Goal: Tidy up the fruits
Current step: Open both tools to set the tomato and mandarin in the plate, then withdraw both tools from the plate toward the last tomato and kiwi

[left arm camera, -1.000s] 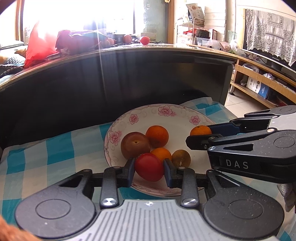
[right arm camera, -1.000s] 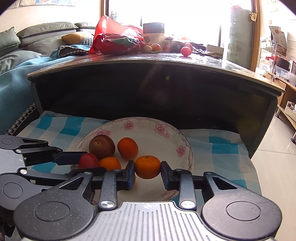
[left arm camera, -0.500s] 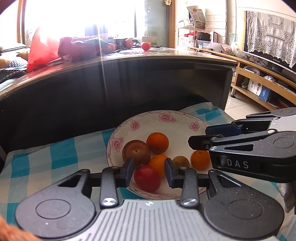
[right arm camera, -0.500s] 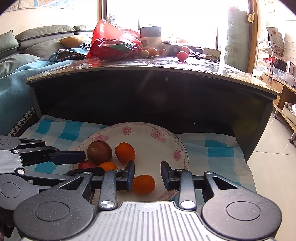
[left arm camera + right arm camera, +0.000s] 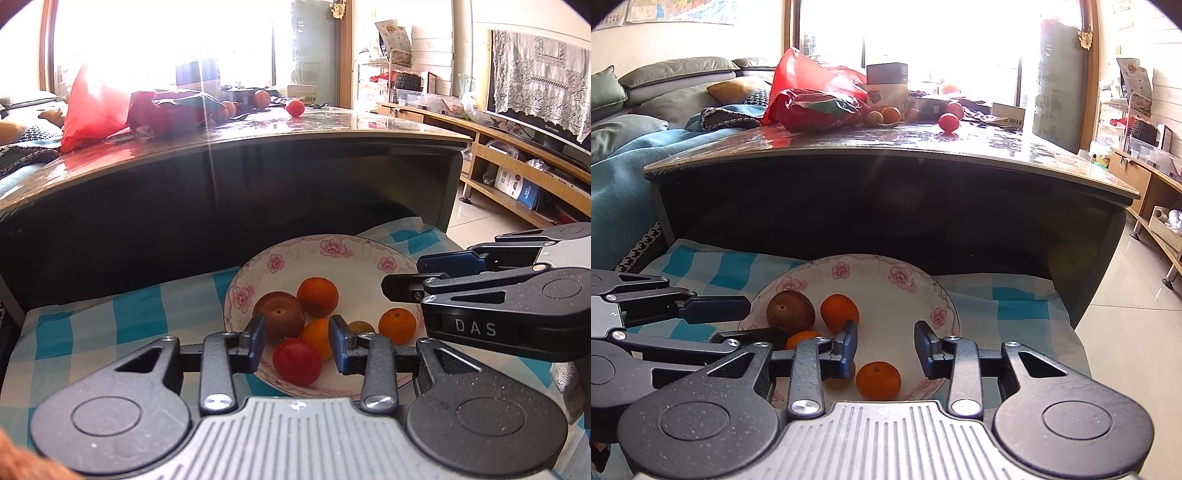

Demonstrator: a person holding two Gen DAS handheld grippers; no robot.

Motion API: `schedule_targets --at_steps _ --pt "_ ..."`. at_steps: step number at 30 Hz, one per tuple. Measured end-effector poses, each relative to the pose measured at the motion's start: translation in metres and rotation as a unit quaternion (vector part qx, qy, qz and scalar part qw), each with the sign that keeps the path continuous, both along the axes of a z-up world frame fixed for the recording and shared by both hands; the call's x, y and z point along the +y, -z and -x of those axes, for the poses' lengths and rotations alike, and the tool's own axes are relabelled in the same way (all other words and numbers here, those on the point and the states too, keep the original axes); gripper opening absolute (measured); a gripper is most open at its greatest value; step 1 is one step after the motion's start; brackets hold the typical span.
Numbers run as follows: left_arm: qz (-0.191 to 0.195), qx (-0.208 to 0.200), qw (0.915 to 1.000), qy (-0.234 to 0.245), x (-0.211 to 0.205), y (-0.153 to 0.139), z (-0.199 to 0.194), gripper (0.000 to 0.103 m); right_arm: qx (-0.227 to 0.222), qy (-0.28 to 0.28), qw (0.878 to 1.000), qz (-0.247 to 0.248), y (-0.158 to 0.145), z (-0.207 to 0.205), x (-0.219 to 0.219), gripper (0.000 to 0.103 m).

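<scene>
Left claw and right claw, both spread and empty, hover above the floral plate holding red tomato and oranges.

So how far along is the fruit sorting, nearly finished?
Partly. Six fruits already sit on the floral plate, among them a red tomato and an orange. Both tongs, left and right, are open and hold nothing. More fruit waits on the upper tabletop beside a red bag.
</scene>
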State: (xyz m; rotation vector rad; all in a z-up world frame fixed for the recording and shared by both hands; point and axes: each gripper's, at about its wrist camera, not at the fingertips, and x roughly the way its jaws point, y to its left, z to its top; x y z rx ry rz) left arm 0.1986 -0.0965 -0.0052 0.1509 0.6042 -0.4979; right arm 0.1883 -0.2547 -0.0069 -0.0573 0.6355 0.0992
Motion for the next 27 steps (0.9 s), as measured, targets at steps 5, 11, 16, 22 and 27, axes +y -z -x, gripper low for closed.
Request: schedule_targets --at_steps 5,11,16,22,27 --pt "0.003 -0.003 1.0000 -0.001 0.004 -0.006 0.004 0.046 -0.001 0.002 1.000 0.000 -0.003 0.003 0.001 0.029" --pt "0.005 -0.006 1.0000 0.001 0.008 -0.012 0.011 0.046 -0.004 -0.002 1.000 -0.001 -0.009 0.010 0.004 0.029" --pt "0.008 -0.007 0.9999 0.000 0.010 -0.018 0.016 0.046 -0.003 -0.005 1.000 0.000 -0.013 0.016 0.007 0.029" --pt "0.011 -0.010 0.9999 0.003 0.013 -0.024 0.024 0.046 -0.003 -0.012 1.000 0.003 -0.016 0.024 0.009 0.029" --pt "0.008 -0.009 0.9999 0.009 0.014 -0.026 0.032 0.046 -0.004 -0.012 1.000 0.005 -0.019 0.029 0.009 0.030"
